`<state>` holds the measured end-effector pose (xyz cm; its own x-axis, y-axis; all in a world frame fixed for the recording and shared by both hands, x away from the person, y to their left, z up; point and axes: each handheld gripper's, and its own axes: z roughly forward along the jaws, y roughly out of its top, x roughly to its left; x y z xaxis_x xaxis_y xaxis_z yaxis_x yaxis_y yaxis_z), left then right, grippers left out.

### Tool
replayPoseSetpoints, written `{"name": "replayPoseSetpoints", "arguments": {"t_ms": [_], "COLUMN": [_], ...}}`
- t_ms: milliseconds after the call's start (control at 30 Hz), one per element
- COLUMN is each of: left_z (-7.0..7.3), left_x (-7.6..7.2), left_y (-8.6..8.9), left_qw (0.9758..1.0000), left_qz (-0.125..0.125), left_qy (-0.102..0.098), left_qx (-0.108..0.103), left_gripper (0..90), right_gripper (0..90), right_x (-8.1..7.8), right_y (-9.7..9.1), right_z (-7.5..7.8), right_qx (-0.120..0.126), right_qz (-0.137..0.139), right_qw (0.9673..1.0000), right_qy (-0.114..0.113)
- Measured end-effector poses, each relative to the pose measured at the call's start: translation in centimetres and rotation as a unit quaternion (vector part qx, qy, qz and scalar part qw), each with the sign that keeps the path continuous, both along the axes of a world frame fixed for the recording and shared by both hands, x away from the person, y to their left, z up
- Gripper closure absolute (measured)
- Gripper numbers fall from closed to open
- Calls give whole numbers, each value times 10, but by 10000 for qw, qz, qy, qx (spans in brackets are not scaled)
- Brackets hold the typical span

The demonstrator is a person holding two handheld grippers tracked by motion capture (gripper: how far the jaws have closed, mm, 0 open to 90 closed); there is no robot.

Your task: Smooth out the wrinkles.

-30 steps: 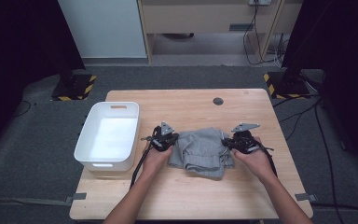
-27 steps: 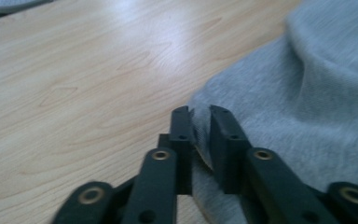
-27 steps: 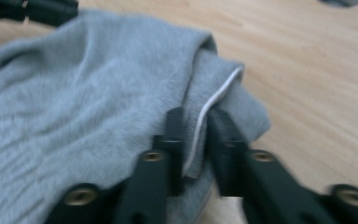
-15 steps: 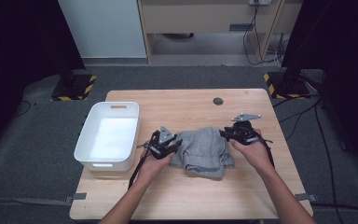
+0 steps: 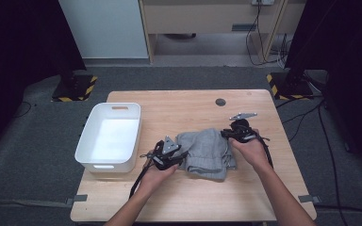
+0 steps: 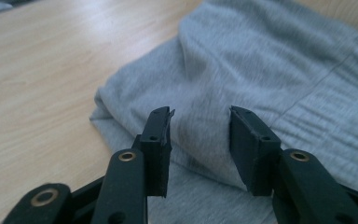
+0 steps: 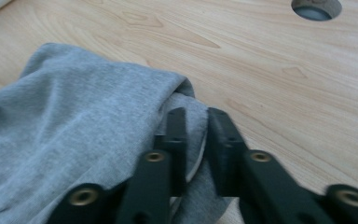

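Grey carpet [image 5: 37, 155] surrounds a wooden table [image 5: 193, 197]; beyond it stand a white cabinet [image 5: 106, 28] and a wooden desk [image 5: 207, 19].

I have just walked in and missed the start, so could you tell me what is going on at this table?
A person is handling a grey garment on the wooden table with two handheld grippers. The right gripper is shut on a fold at the garment's edge. The left gripper has just been opening; its jaws stand apart over the cloth and pinch nothing. A white bin sits beside the garment.
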<state>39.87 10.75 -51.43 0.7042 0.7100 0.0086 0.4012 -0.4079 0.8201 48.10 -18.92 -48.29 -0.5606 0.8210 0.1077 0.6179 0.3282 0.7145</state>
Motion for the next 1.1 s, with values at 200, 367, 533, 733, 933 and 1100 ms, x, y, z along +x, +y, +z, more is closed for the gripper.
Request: {"name": "replayPoseSetpoints", "arguments": {"t_ms": [200, 367, 533, 733, 933, 1100], "left_z": [-6, -10, -6, -6, -5, -6], "left_x": [1, 3, 1, -1, -4, -8], "left_y": [-3, 2, 6, 12, 14, 13], "left_qw": [9990, 9986, 9986, 9983, 9979, 9973], "left_qz": [-47, -26, -7, -2, -53, -142], "left_qy": [82, 188, 119, 145, 143, 190], "left_qx": [431, 492, 520, 571, 634, 692], "left_gripper": [853, 896, 900, 900, 900, 900], "right_gripper": [900, 900, 900, 900, 900, 900], "right_x": [-3, -7, -5, 1, 8, 9], "right_y": [-3, -6, -14, -20, -23, -23], "right_z": [4, 5, 6, 3, -4, -5], "right_qx": [-83, -227, -353, -452, -474, -501], "right_qz": [86, 124, 33, -127, -237, -235], "right_qw": [9999, 9995, 9991, 9987, 9985, 9983], "right_qy": [-118, -152, -224, -206, -143, -154]}}
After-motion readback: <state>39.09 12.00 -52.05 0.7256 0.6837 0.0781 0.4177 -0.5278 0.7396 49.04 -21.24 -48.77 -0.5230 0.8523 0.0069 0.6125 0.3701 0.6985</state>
